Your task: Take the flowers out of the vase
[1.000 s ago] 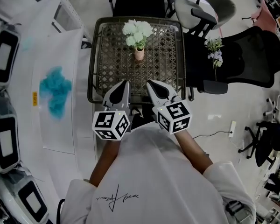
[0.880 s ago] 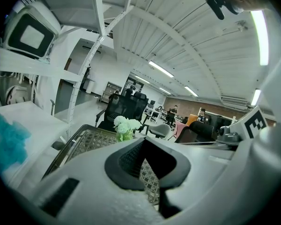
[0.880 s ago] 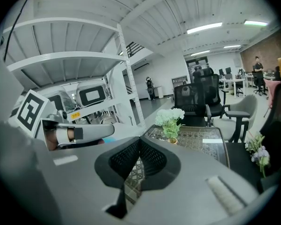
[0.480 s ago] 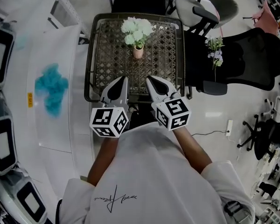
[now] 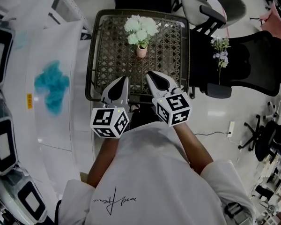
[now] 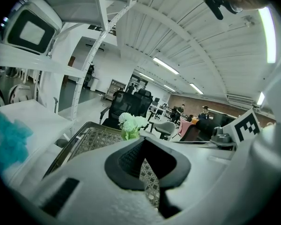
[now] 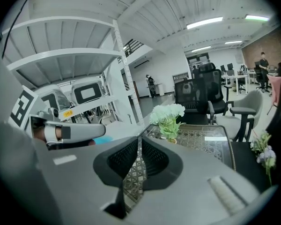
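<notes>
We hold the left gripper (image 5: pixel 124 81) and right gripper (image 5: pixel 150 75) side by side over the wicker table's (image 5: pixel 171 60) near edge. The left jaws are closed on nothing; the right jaws have just been opening a crack, also empty. The white flowers (image 5: pixel 140 28) stand in the vase (image 5: pixel 141 52) farther back, well apart from both.

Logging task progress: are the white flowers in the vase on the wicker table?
Yes, the head view shows the white flowers standing in the pink vase on the wicker table.
</notes>
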`<state>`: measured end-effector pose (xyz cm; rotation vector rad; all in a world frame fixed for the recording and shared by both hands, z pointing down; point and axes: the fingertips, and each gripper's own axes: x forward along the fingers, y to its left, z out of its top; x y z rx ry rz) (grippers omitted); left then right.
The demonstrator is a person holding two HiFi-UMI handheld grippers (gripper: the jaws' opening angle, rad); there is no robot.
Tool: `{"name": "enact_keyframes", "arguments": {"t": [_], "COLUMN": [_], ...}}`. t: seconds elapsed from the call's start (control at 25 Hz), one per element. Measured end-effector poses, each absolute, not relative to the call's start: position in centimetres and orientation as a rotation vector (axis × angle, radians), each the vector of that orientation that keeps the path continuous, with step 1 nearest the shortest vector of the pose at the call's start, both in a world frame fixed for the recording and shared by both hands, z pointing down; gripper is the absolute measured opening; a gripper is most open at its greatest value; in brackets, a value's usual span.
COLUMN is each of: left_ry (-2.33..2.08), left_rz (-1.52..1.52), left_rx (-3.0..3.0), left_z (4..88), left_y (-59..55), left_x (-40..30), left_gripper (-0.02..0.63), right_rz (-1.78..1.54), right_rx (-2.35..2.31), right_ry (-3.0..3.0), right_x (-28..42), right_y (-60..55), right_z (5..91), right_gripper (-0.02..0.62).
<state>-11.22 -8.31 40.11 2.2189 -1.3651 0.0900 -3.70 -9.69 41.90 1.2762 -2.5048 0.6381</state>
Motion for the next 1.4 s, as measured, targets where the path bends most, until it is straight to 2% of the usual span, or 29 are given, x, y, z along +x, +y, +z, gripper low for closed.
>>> {"name": "enact_keyframes", "arguments": {"t": [1.4], "left_ry": [-1.367], "left_rz": [0.174], "left_rx": [2.124], "left_z": [43.2], "left_y": [-11.1], "left_x": [-9.1], "left_gripper": [0.003], "right_rz": [0.714], "right_rx": [1.218], "right_ry": [-2.475], "right_x": [-2.0], "right_y": [-14.9], "right_z": [45.6], "right_gripper": [0.083]}}
